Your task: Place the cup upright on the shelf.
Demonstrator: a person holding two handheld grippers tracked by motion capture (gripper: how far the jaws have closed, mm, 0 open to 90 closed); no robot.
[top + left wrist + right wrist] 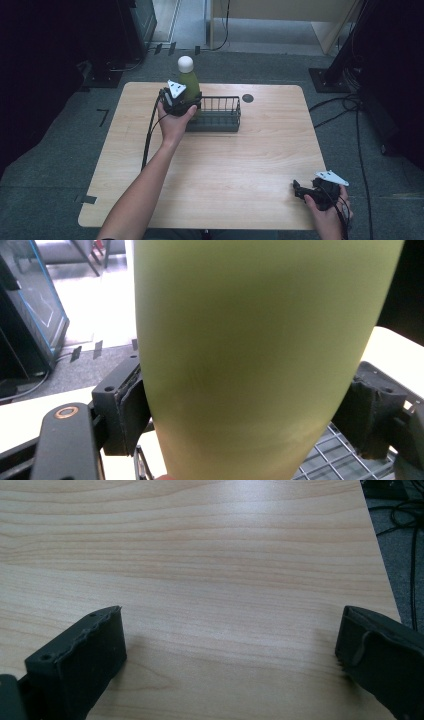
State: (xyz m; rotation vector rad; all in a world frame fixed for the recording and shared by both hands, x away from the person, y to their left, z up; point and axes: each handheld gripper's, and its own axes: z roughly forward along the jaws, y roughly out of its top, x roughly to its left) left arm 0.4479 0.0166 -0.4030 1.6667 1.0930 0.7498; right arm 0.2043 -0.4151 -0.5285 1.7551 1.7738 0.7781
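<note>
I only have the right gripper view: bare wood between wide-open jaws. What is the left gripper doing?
Observer: The left gripper is shut on a green bottle; in its own view both pads press the bottle's sides.
Operator: Where on the table?
Observer: In the high view, at the left end of a dark wire basket near the table's far edge.
Operator: Bottle upright?
Observer: Yes, upright, with its white cap on top.
Operator: And my gripper?
Observer: The right gripper sits at the table's near right corner, apart from everything else.
</note>
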